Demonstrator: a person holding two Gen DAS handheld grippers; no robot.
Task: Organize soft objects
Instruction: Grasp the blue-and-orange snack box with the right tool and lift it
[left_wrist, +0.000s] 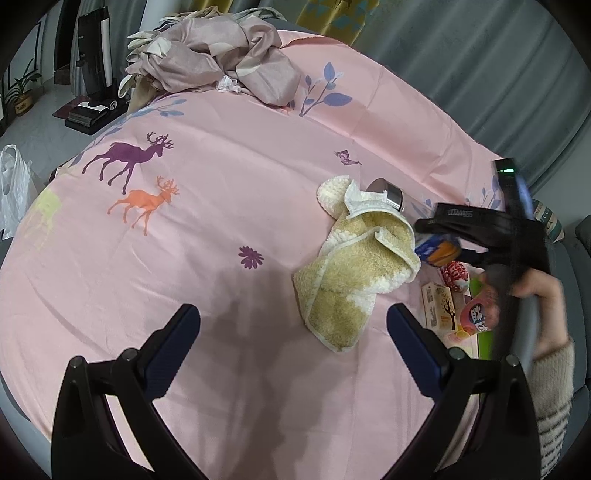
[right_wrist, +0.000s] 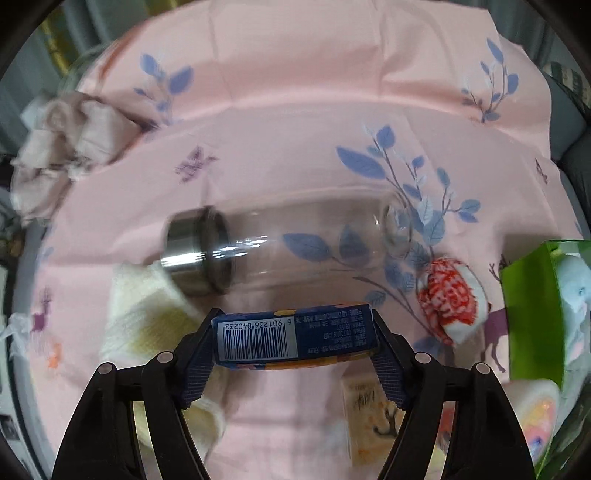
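Observation:
My right gripper (right_wrist: 294, 338) is shut on a blue and orange tissue pack (right_wrist: 295, 338) and holds it above the pink sheet; the gripper (left_wrist: 443, 243) and pack (left_wrist: 437, 251) also show at the right of the left wrist view. A crumpled yellow and white towel (left_wrist: 354, 273) lies just left of it, also seen in the right wrist view (right_wrist: 144, 314). My left gripper (left_wrist: 293, 325) is open and empty over the bare sheet, below and left of the towel.
A clear glass bottle with a steel cap (right_wrist: 295, 243) lies on its side beyond the pack. A red and white packet (right_wrist: 450, 299), a green bag (right_wrist: 532, 306), a cream box (left_wrist: 439, 306) and a pink packet (left_wrist: 478, 314) lie at the right. A crumpled mauve cloth pile (left_wrist: 221, 59) sits at the far end.

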